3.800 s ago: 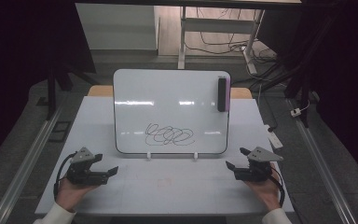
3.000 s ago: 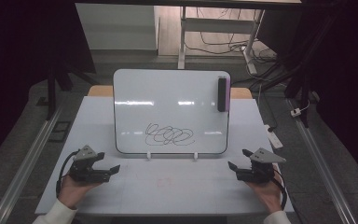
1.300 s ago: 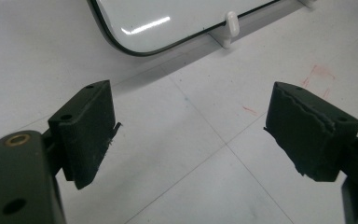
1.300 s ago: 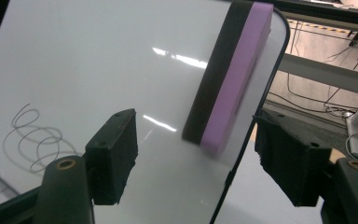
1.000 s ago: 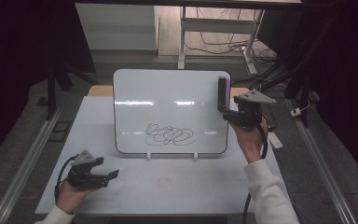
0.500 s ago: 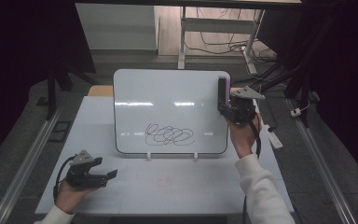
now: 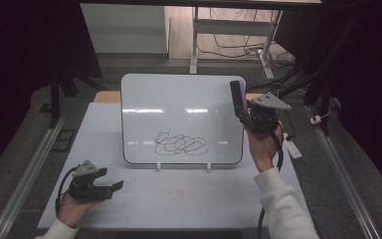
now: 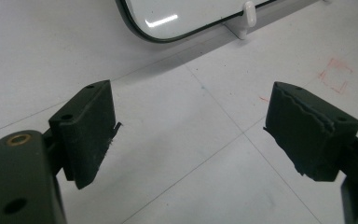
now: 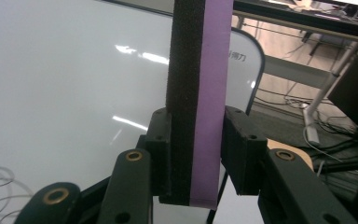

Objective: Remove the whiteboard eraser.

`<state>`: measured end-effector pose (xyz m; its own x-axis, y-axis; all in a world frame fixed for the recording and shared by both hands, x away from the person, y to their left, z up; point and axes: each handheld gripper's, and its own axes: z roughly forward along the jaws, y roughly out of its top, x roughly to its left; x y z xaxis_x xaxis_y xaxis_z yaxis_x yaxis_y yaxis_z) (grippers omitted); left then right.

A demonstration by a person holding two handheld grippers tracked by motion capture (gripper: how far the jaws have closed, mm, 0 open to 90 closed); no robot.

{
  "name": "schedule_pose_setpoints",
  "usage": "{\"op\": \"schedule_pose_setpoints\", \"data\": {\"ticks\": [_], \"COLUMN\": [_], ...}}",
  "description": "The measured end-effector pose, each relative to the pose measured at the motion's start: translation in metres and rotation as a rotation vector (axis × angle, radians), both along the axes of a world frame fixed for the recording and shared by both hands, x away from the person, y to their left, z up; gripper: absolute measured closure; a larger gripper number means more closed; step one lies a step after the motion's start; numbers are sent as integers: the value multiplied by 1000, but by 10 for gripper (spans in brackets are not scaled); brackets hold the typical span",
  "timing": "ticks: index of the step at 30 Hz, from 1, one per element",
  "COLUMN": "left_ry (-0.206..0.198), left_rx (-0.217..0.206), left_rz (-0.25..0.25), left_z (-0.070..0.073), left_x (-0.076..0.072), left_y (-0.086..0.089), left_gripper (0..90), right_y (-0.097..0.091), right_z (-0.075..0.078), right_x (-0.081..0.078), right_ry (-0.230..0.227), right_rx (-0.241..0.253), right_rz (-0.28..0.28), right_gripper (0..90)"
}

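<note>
A whiteboard [image 7: 181, 117] stands upright on small white feet at the table's middle, with a black scribble [image 7: 180, 143] low on its face. My right gripper [image 7: 246, 117] is raised at the board's upper right edge, shut on an eraser [image 7: 238, 98]. In the right gripper view the eraser [image 9: 198, 88] stands upright between the jaws, black felt on the left, purple back on the right. My left gripper [image 7: 114, 186] rests low near the table's front left, open, with nothing between its jaws. The left gripper view has the board's lower corner [image 8: 177, 18] and a foot [image 8: 248, 10].
The white table [image 7: 194, 196] has a faint red mark [image 7: 175, 193] in front of the board. A white object [image 7: 292, 148] lies at the right edge. Metal rails run along both sides; cables and desk legs [image 7: 195, 35] lie on the floor beyond.
My right gripper rose from the front right of the table to the board's upper right, closed on the eraser and has drawn it slightly off the board. The left gripper stayed put.
</note>
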<state>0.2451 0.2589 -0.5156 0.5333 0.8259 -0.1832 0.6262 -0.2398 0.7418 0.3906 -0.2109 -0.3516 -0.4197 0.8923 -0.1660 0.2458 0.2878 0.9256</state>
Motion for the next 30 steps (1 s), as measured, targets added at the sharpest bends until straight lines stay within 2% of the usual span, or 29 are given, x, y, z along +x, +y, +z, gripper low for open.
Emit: {"op": "schedule_pose_setpoints", "data": {"ticks": [7, 11, 15, 17, 22, 30], "left_ry": [2, 5, 3, 6, 9, 10], "left_rx": [-2, -5, -6, -10, -18, -26], "left_rz": [0, 1, -5, -6, -13, -28], "left_z": [0, 0, 1, 1, 3, 4], "left_x": [0, 0, 0, 0, 1, 0], "left_y": [0, 0, -1, -1, -4, -7], "left_gripper": [170, 171, 172, 174, 178, 189], "right_y": [-6, -16, -20, -23, -22, -9], "right_z": [-11, -27, -39, -51, -62, -79], "right_x": [-15, -25, -32, -37, -45, -67], "right_ry": [15, 36, 36, 60, 78, 107], "right_rx": [19, 53, 54, 64, 65, 46], "right_rz": [53, 90, 117, 142, 168, 256], "right_gripper": [645, 645, 645, 645, 646, 645]}}
